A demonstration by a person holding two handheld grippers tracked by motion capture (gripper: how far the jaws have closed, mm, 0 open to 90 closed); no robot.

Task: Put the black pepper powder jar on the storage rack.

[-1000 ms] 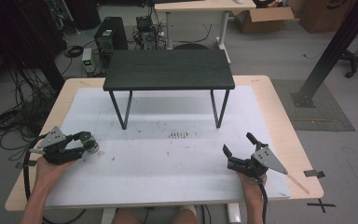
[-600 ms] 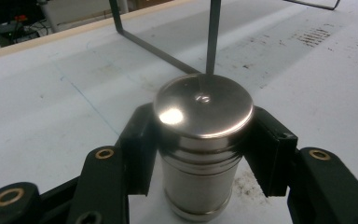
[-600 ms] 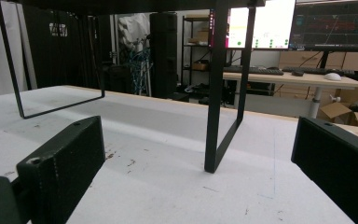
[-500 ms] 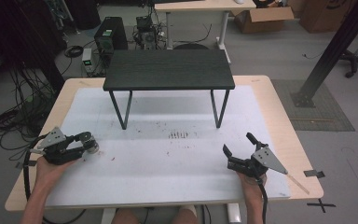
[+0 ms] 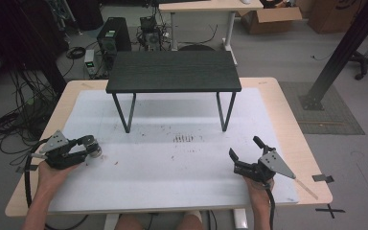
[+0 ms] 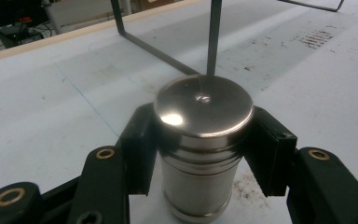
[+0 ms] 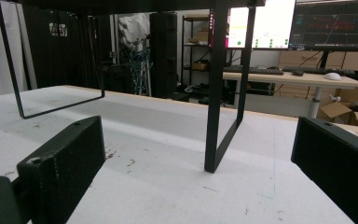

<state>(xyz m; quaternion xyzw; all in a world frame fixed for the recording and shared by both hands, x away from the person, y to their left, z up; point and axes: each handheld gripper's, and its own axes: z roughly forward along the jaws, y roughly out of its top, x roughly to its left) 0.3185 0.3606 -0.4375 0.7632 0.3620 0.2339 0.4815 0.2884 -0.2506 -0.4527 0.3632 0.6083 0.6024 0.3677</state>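
A shiny metal cylinder (image 6: 203, 105) stands upright on the white mat, and my left gripper (image 6: 204, 154) is shut on it with a black pad pressed to each side. From above, the cylinder (image 5: 96, 151) sits at the tip of the left gripper (image 5: 92, 148) near the table's left edge. My right gripper (image 5: 245, 147) rests at the front right, open, with nothing between its jaws. In the right gripper view its fingers (image 7: 60, 168) stand wide apart and face the black stand's leg (image 7: 214, 107).
A low black stand (image 5: 172, 72) on thin metal legs occupies the back middle of the white mat (image 5: 172, 163). Small dark marks (image 5: 184, 139) dot the mat in front of it. Cables, a computer tower and a desk lie beyond the table.
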